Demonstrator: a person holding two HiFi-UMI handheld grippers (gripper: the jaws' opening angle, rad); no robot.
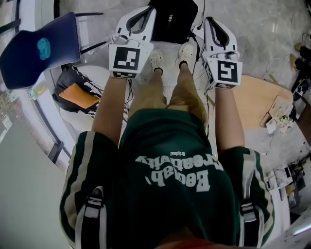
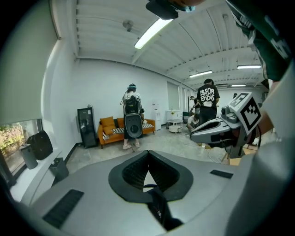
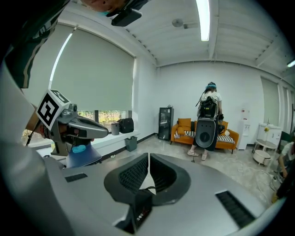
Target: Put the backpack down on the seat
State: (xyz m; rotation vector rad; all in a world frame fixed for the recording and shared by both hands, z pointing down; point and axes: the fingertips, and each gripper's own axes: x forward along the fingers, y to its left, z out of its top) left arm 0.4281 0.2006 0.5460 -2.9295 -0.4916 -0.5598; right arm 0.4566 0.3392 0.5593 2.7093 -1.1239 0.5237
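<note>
1. Both grippers are held out side by side in front of the person. The left gripper (image 1: 143,14) and the right gripper (image 1: 214,24) are each closed tight, tip to tip.
2. Each has a black strap caught in the hollow behind its closed tips, the left (image 2: 156,207) and the right (image 3: 138,212).
3. The backpack (image 1: 172,22) sits between the two grippers and just ahead of them, past the person's feet. Its far end is cut off, so I cannot tell its long axis, or whether it clears the floor.
4. I take the blue chair (image 1: 41,48) to be the seat. It is well off to the person's left, beyond the left gripper, so the load likely has to swing left, with the left gripper leading.
5. Only the head view shows the backpack and chair together. The gripper views look over the backpack and show the straps. The right gripper view also catches the chair.
</note>
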